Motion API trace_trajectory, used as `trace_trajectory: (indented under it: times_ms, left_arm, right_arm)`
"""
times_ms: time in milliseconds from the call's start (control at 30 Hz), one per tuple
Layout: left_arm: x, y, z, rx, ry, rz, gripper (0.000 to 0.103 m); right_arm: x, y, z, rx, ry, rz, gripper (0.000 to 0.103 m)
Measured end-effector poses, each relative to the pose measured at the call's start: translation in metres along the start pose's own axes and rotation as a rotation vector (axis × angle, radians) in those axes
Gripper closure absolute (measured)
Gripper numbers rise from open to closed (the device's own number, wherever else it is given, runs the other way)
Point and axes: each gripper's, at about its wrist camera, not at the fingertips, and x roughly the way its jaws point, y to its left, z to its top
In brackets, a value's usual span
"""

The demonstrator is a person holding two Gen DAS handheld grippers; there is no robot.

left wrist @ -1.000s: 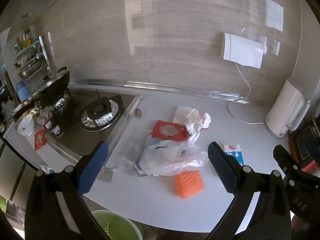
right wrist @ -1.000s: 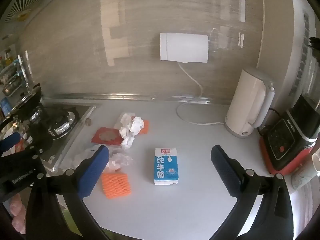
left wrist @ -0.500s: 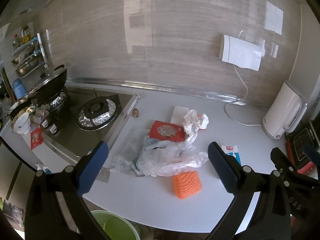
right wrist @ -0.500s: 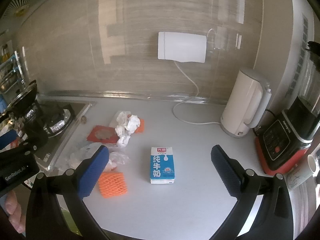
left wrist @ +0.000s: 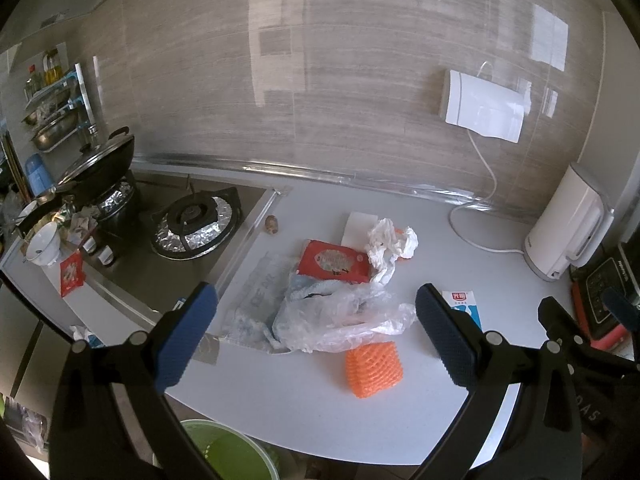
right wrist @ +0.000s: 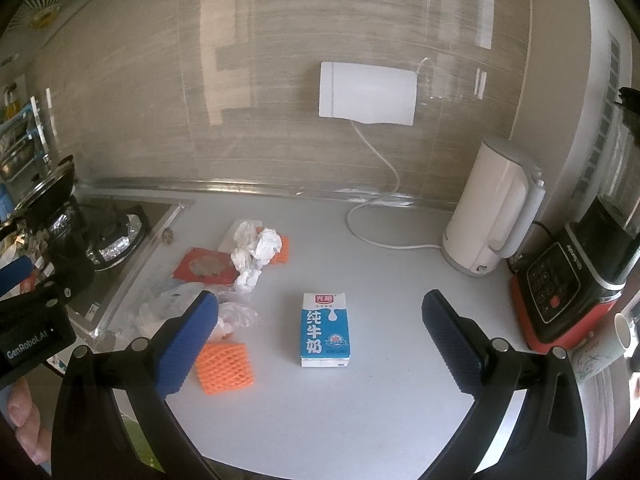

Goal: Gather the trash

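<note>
White countertop (left wrist: 304,408), kitchen corner, both grippers held above its near edge. The litter lies gathered on the left half, beside the stove (left wrist: 192,220), probably so that it can be swept toward the green bin (left wrist: 224,456), which stands on the floor below the counter's front edge; only its rim and part of the interior show, and whether anything lies in it cannot be told.

Left gripper (left wrist: 316,336): jaws spread wide, holding nothing, framing the clear plastic bag (left wrist: 344,316). The bag lies crumpled and collapsed; something dark shows through it, too blurred to name.

Right gripper (right wrist: 320,332): jaws likewise spread and empty, framing the milk carton (right wrist: 325,330), which lies flat, label up, apart from the other litter. Judged from this aim, each gripper is set for a separate first pick.

Remaining trash, in descending size: red packet (left wrist: 334,262), partly under the bag; crumpled white tissue (left wrist: 390,242), touching the packet's right edge; orange foam net (left wrist: 374,368), just in front of the bag.

The kettle (right wrist: 494,220) and blender base (right wrist: 560,292), at the right, are not trash.
</note>
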Motion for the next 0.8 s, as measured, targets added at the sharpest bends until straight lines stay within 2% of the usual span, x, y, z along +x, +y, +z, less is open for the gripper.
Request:
trace_trajectory:
  times_ms: [800]
  left_arm:
    - [0.0020, 0.0009, -0.0002, -0.019, -0.001, 0.001, 0.008]
  right_arm:
    - [-0.0006, 0.0089, 0.0006, -0.017, 0.001, 0.004, 0.002]
